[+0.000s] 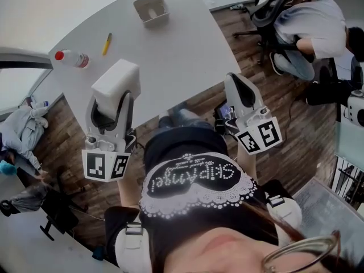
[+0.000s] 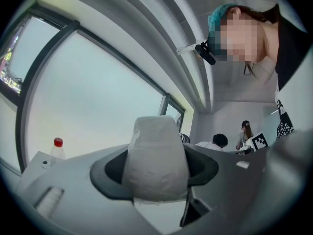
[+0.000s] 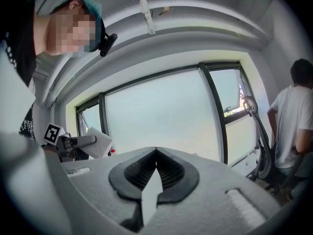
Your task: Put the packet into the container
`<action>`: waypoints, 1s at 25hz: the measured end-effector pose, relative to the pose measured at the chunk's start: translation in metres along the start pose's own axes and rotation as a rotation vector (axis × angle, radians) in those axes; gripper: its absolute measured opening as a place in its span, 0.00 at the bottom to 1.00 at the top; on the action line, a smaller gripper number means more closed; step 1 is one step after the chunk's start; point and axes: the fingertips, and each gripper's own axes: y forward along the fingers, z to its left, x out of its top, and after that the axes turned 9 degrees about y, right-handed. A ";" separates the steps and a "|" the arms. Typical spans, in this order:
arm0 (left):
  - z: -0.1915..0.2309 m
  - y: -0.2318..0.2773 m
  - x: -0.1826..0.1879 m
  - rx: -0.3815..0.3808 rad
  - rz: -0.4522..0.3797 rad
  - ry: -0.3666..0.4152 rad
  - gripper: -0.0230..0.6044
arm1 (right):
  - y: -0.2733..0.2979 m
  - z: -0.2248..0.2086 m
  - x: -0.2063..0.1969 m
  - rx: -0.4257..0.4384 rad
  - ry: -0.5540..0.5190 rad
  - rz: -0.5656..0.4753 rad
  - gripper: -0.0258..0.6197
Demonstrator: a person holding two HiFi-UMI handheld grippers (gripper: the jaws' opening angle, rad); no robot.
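A white packet (image 1: 116, 81) stands between the jaws of my left gripper (image 1: 112, 99), which is shut on it above the near edge of the grey table (image 1: 182, 56). In the left gripper view the packet (image 2: 156, 160) fills the gap of the left gripper (image 2: 155, 173). The grey container (image 1: 152, 9) sits at the table's far side, well ahead of both grippers. My right gripper (image 1: 234, 79) hovers at the table's near right edge; its tips meet with nothing between them, as the right gripper view shows (image 3: 156, 153). That view also catches the held packet (image 3: 98, 143) at its left.
A clear bottle with a red cap (image 1: 71, 57) and a yellow pen (image 1: 107, 43) lie on the table's left part. A person on an office chair (image 1: 310, 27) sits beyond the right edge. Another person (image 1: 23, 132) is low at the left, on the wooden floor.
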 end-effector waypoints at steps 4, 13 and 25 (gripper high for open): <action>-0.002 0.017 -0.004 0.010 0.003 -0.009 0.48 | 0.010 -0.018 0.002 0.000 0.003 0.015 0.04; 0.003 0.043 -0.004 0.055 0.010 -0.003 0.48 | 0.040 -0.043 0.011 0.037 0.013 0.031 0.04; 0.006 0.065 0.003 0.078 -0.040 -0.005 0.48 | 0.062 -0.063 0.026 0.072 0.002 0.043 0.04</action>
